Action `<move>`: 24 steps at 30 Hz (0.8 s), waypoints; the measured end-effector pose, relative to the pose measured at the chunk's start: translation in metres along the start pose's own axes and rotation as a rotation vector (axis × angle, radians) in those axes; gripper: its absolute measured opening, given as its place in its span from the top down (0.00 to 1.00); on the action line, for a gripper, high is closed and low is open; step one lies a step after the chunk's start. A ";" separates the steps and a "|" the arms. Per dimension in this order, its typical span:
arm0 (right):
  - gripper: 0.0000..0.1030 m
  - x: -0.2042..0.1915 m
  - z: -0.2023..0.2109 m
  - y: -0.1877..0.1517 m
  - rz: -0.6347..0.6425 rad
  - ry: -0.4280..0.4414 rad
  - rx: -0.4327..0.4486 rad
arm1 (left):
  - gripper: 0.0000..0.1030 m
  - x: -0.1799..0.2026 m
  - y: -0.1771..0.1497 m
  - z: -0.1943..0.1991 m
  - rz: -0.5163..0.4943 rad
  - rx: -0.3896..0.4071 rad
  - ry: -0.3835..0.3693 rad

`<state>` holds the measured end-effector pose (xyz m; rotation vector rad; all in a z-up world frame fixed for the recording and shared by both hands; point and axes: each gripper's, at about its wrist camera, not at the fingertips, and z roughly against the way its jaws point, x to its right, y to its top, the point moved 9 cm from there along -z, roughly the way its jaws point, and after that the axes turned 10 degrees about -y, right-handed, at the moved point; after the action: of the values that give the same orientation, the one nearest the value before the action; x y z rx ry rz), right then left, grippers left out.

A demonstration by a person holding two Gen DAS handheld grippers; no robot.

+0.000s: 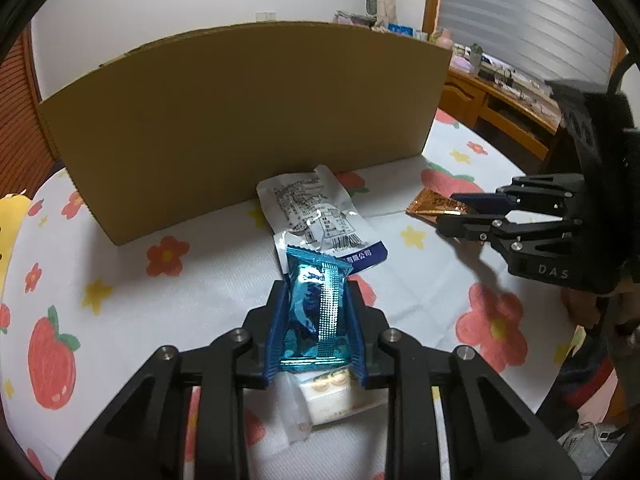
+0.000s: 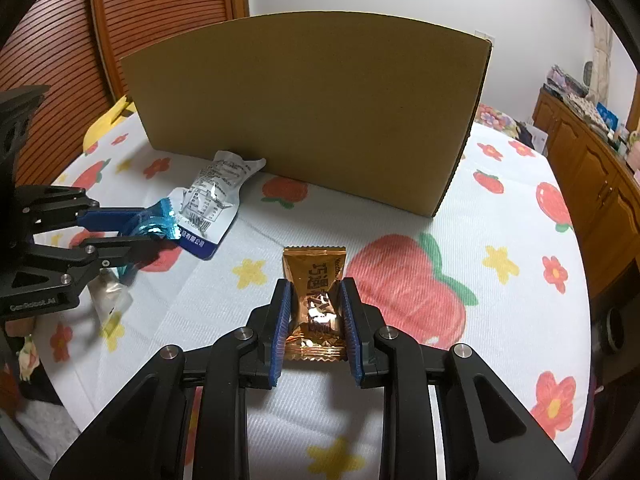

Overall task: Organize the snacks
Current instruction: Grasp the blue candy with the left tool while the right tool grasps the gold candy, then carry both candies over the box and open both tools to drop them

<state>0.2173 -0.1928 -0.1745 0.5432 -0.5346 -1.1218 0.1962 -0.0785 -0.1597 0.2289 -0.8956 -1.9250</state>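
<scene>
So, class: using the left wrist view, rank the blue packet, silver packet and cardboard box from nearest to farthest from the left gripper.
1. Blue packet: clamped in the left gripper jaws.
2. Silver packet: just beyond, on the tablecloth.
3. Cardboard box: farthest, standing behind.

You have four snack packets in view: one blue foil packet (image 1: 316,312); one orange foil packet (image 2: 316,304); one silver-white printed pouch (image 1: 316,216); one clear-wrapped white snack (image 1: 320,400); you also have one cardboard box (image 1: 248,120) and two grippers.
</scene>
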 end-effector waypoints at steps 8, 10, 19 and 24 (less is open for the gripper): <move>0.77 -0.001 -0.001 0.000 -0.001 -0.001 0.001 | 0.75 -0.005 0.004 0.020 0.035 0.068 0.000; 0.77 0.000 0.000 -0.001 -0.001 -0.002 0.003 | 0.75 -0.006 0.005 0.025 0.041 0.085 0.001; 0.79 0.001 0.000 -0.001 -0.013 0.002 0.008 | 0.75 -0.010 0.011 0.042 0.055 0.141 0.014; 0.79 0.004 0.003 -0.001 -0.032 0.014 0.024 | 0.75 -0.012 0.012 0.046 0.061 0.158 0.022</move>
<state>0.2159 -0.1972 -0.1728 0.5819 -0.5290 -1.1427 0.1871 -0.0493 -0.1212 0.3123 -1.0299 -1.7939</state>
